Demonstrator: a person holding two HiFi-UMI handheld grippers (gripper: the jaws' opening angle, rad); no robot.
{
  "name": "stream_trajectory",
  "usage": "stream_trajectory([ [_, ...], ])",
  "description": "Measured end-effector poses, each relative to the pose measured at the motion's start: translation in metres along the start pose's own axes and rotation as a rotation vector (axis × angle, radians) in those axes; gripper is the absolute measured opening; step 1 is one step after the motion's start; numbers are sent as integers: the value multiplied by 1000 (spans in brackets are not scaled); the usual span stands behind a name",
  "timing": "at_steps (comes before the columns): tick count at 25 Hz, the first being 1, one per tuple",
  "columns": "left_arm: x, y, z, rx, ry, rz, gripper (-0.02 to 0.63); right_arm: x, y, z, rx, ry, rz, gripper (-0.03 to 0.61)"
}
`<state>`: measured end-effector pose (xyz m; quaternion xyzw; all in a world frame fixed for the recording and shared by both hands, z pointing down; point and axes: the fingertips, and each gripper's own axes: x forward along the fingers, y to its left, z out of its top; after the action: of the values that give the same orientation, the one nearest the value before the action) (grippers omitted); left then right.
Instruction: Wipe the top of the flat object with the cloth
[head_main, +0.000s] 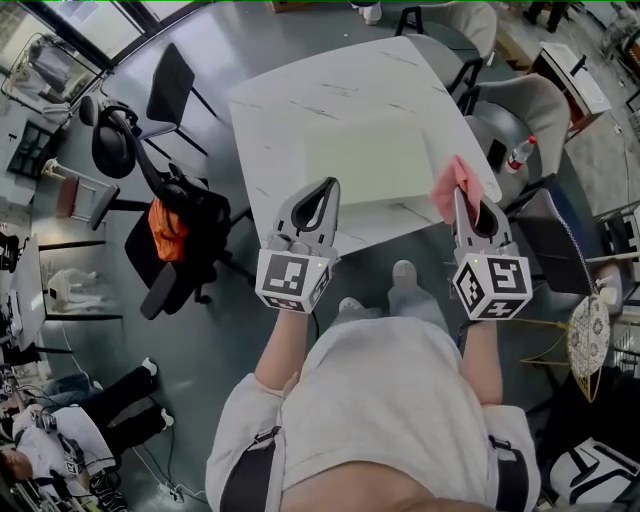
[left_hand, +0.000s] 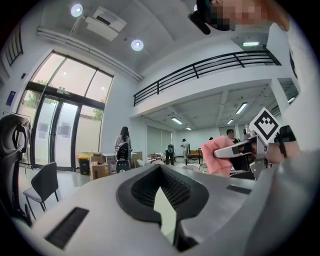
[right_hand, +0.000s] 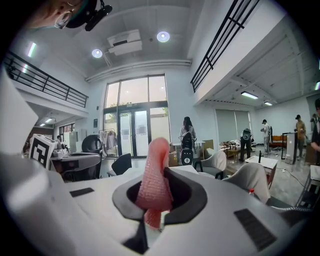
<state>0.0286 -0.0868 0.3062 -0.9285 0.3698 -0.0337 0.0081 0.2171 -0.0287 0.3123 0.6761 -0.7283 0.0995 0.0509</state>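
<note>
White marble-look table carries the pale green flat board at its middle. Right gripper clamps the pink cloth beside the board's near right corner — left gripper, jaws together and empty, points at its near left corner.

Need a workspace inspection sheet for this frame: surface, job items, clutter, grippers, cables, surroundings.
surface: white marbled table.
job's things: pale green flat board lies on the table; pink waffle-textured cloth sits near the board's right edge.
clutter: nothing seen on the table.
grippers: left gripper shut, empty; right gripper shut on the cloth.
cables: nothing seen on the table.
surroundings: black office chair at left, grey chair at right, people far off.
</note>
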Motion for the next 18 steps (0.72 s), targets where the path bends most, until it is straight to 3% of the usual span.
stream_trajectory([
  [18, -6, 5, 0, -37, -14, 19, 12, -7, 4, 9, -58, -90, -10, 28],
])
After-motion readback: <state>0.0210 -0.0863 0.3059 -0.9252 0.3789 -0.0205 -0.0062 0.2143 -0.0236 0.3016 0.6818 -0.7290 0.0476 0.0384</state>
